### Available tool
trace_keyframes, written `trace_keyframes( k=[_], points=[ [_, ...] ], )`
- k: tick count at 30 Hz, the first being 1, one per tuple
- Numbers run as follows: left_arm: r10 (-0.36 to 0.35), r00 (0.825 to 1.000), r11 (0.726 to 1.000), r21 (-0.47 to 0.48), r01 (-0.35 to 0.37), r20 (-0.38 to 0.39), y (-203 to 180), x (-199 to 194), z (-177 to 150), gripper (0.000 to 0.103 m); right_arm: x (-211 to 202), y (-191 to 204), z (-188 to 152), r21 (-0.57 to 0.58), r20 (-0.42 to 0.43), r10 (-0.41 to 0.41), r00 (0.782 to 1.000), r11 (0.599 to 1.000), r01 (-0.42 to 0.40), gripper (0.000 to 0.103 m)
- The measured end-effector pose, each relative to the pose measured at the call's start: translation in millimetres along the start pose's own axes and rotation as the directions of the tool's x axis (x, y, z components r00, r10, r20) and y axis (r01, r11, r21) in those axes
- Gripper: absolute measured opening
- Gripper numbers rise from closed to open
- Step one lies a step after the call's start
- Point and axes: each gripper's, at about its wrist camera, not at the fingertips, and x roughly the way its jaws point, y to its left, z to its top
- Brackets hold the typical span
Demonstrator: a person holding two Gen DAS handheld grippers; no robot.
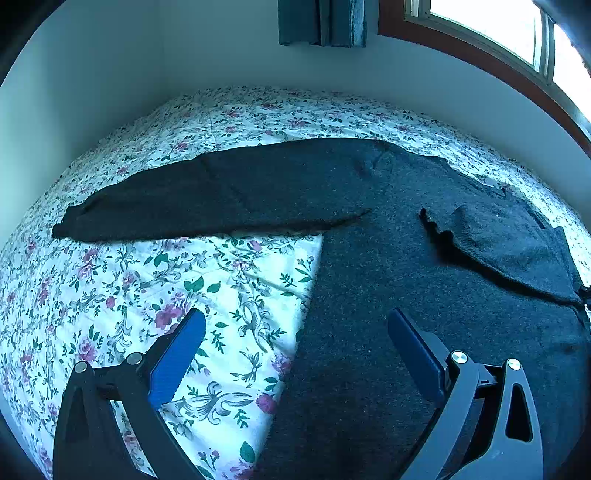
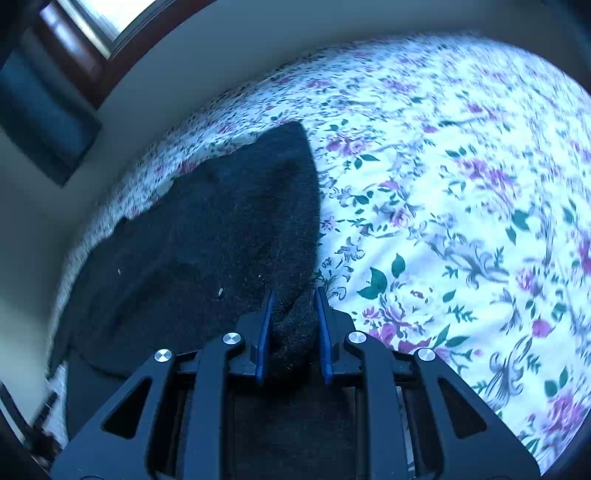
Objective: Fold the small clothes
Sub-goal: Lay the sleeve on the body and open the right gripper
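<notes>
A dark knitted sweater point(image 1: 388, 277) lies flat on a floral bedsheet point(image 1: 122, 295). One sleeve point(image 1: 207, 195) stretches out to the left, and the other sleeve point(image 1: 509, 243) is folded over the body at the right. My left gripper point(image 1: 295, 319) hovers open over the sweater's left edge, with nothing between its blue pads. In the right wrist view the sweater point(image 2: 229, 229) spreads to the left over the sheet point(image 2: 443, 221). My right gripper point(image 2: 295, 295) is narrowly closed, and a bunch of the dark knit fills the gap between its pads.
The bed meets a pale wall point(image 1: 110, 74) at the far side and the left. A window point(image 1: 498, 29) with a brown frame and a teal curtain point(image 1: 321, 22) are above it. The floral sheet extends wide to the right of the sweater in the right wrist view.
</notes>
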Motion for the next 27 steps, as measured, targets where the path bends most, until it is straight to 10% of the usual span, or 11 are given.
trace_keyframes(
  k=[14,27],
  points=[
    [0.003,1.000,1.000,-0.019,-0.003,-0.003,9.2,-3.2,-0.9,0.098,-85.8,-18.7,-43.7,0.003,0.104,0.178,0.979,0.984,-0.179,0.063],
    [0.026,1.000,0.999,-0.039,-0.027,-0.013,24.1,-4.3,-4.2,0.098,-104.2,-40.4,-112.5,0.084,0.093,0.280,0.955,0.954,-0.288,0.070]
  ],
)
